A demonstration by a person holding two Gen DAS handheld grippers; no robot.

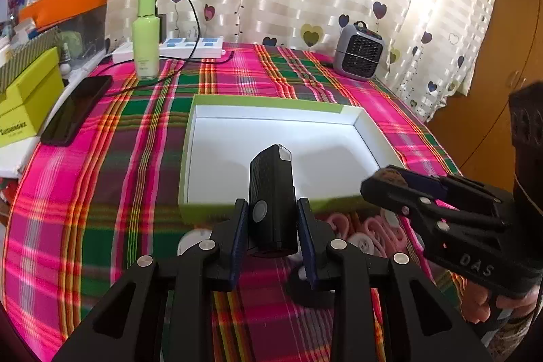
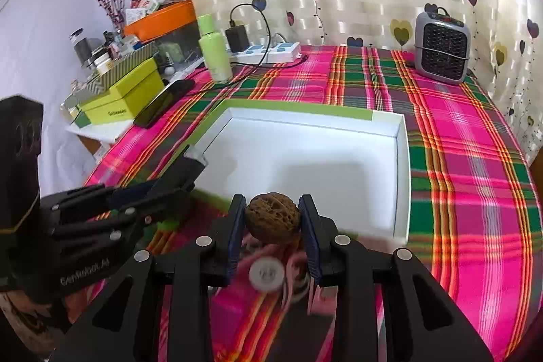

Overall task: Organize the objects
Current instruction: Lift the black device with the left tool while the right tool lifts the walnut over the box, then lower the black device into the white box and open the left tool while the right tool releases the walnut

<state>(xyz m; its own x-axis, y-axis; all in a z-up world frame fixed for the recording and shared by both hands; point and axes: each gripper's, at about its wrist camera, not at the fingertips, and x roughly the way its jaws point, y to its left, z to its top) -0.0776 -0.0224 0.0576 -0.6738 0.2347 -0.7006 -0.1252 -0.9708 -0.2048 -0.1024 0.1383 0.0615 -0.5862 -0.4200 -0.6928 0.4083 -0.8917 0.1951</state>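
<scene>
I carry 2 things at once so both can go into the empty white box (image 1: 368, 138) ahead on the plaid worktop (image 1: 101, 192). My left gripper (image 1: 271, 226) has its jaws clamped on the black flashlight (image 1: 271, 192), standing up between them (lens end forward); my right gripper (image 2: 273, 226) pinches the walnut (image 2: 273, 216) at the tips, near the box's front edge.

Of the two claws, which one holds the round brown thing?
The right claw holds it: a wrinkled brown walnut. The left claw holds a long black flashlight instead.
</scene>
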